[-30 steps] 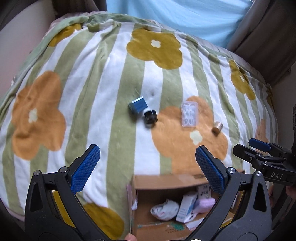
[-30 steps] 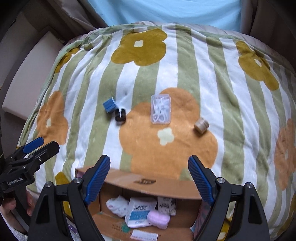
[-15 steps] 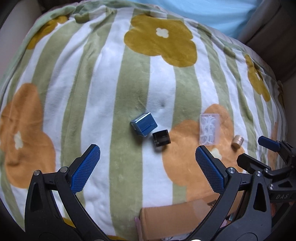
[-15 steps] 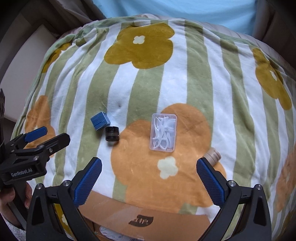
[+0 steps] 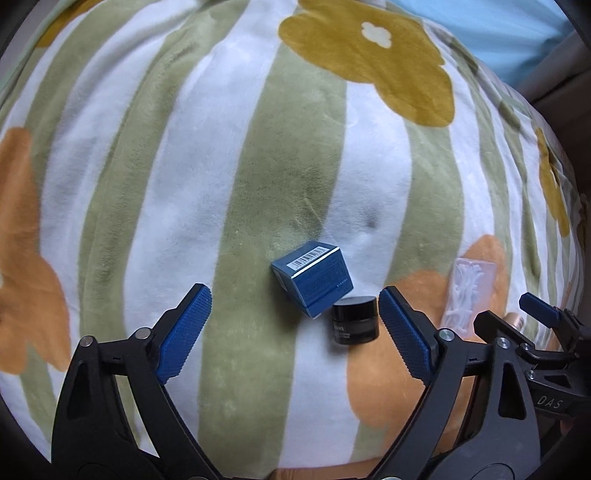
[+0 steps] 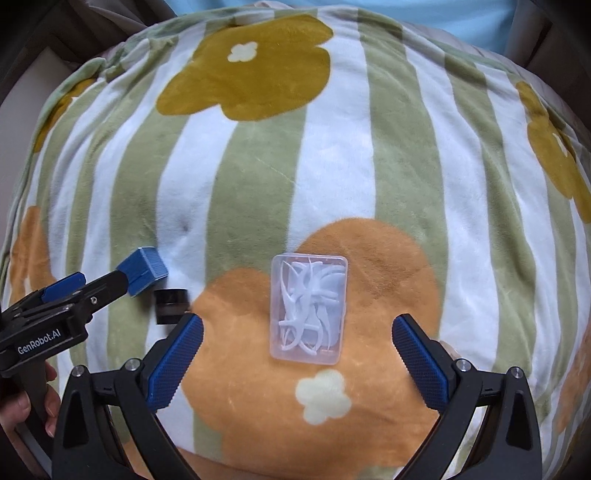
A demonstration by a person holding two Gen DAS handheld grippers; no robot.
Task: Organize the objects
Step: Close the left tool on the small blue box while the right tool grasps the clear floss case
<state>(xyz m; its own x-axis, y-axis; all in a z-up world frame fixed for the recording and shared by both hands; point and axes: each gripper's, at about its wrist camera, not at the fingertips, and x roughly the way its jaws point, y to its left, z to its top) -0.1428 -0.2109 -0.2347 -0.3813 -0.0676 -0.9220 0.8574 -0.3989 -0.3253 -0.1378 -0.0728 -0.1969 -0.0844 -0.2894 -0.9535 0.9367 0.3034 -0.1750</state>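
Observation:
A small blue box (image 5: 312,277) lies tilted on the striped flower blanket (image 5: 229,155), with a small black jar (image 5: 355,325) touching its near right side. My left gripper (image 5: 294,334) is open just short of them, the box between its fingers' line. A clear plastic case of white floss picks (image 6: 309,309) lies on an orange flower. My right gripper (image 6: 297,363) is open right in front of the case. The box (image 6: 144,271) and jar (image 6: 170,305) also show at the right wrist view's left. A tan cylinder (image 5: 514,320) is mostly hidden.
The blanket (image 6: 332,166) covers a rounded cushion that falls away on all sides. A light blue sheet (image 5: 498,33) lies behind it. The left gripper (image 6: 55,314) and a hand reach in at the right wrist view's left edge.
Both grippers have moved forward and down toward the blanket. The cardboard box of items has dropped out of view below. The blue box, jar and floss case look much larger.

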